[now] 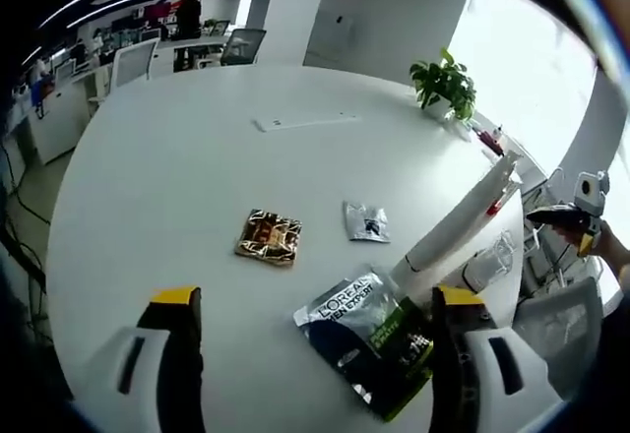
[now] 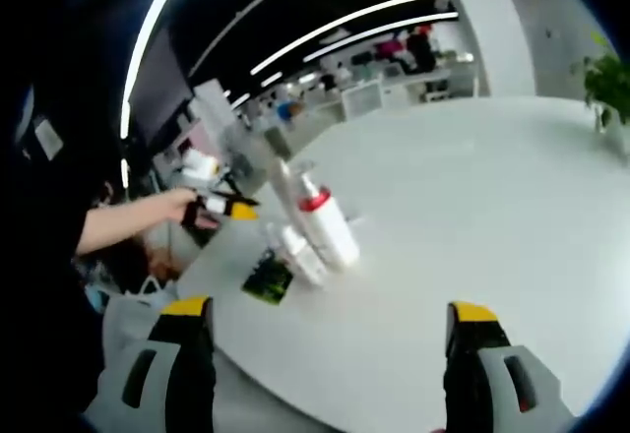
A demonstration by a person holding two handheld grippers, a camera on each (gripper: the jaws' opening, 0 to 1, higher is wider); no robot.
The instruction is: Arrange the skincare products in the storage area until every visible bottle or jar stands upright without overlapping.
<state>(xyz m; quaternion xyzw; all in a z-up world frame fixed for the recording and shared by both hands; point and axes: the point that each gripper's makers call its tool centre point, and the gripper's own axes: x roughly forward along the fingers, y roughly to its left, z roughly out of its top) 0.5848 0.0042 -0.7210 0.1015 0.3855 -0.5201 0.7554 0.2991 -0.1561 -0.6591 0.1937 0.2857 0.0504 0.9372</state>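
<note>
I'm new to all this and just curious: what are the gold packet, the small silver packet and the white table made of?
The gold packet looks like crinkled metallic foil: it glints unevenly. The silver packet seems a foil or plastic sachet, shiny and wrinkled. The table looks like smooth white laminate or painted board with a soft sheen; which one, I cannot tell.

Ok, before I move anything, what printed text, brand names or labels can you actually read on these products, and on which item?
"L'OREAL" over "MEN EXPERT": on the dark pouch lying flat on the white table, left gripper view.
Small silver sachet: dark print, too small to read.
Brown shiny packet: no legible text.
White bottle with a red collar, right gripper view: blurred, nothing readable.
Flat white strip far on the table: no readable mark.
</note>
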